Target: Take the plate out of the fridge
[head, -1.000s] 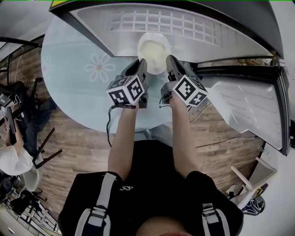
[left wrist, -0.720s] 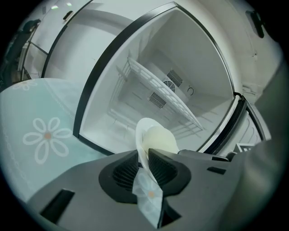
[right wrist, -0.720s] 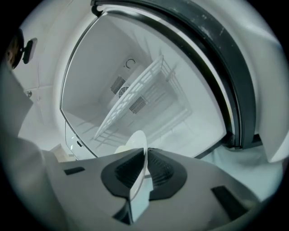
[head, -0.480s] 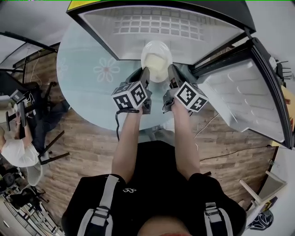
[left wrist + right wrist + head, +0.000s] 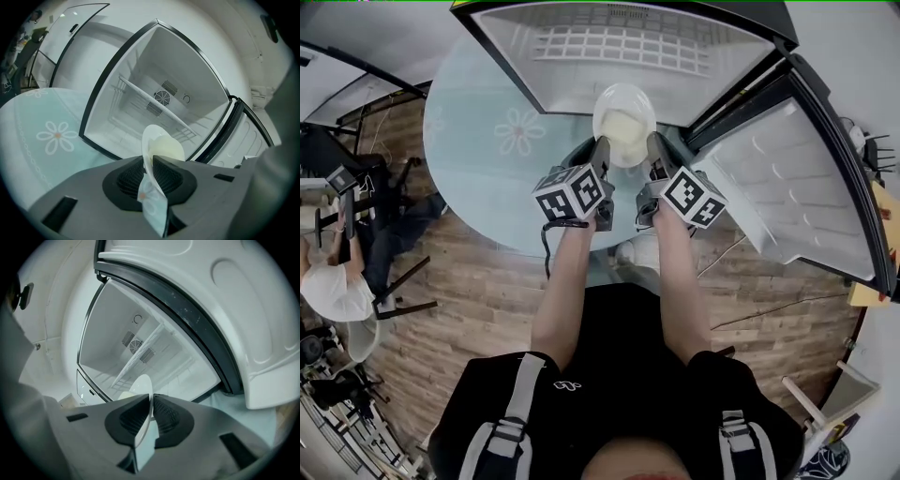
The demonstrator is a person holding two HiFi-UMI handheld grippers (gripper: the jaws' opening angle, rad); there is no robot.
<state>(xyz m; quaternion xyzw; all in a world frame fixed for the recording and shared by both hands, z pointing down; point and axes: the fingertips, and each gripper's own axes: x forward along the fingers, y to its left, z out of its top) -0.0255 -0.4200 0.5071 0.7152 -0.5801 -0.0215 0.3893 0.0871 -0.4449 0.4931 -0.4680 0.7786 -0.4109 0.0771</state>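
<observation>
Wood-plank flooring (image 5: 478,300) surrounds one round table (image 5: 478,178) with a pale blue cloth carrying a flower print (image 5: 517,129), where one small fridge (image 5: 727,56) stands open, its single door (image 5: 787,178) swung out to the right. One white plate (image 5: 624,124), carrying one mound of pale yellow food (image 5: 623,129), is held just in front of the fridge's opening, level with its lower edge and above the tablecloth.

Two grippers hold that plate, one on each side. The left gripper (image 5: 602,150) has its two jaws narrowed onto the plate's left rim, and its own view shows the thin rim pinched between the ribbed pads (image 5: 133,176). The right gripper (image 5: 654,148) is closed on the opposite rim in the same way, the plate edge (image 5: 140,385) standing upright between its pads (image 5: 165,416). Each gripper bears one marker cube, two in all: left (image 5: 573,193) and right (image 5: 691,197).

Inside the fridge, one wire shelf (image 5: 154,110) crosses the white compartment, and two vent grilles (image 5: 162,98) sit on the back wall. One seated person (image 5: 333,291) is visible at the far left of the room.
</observation>
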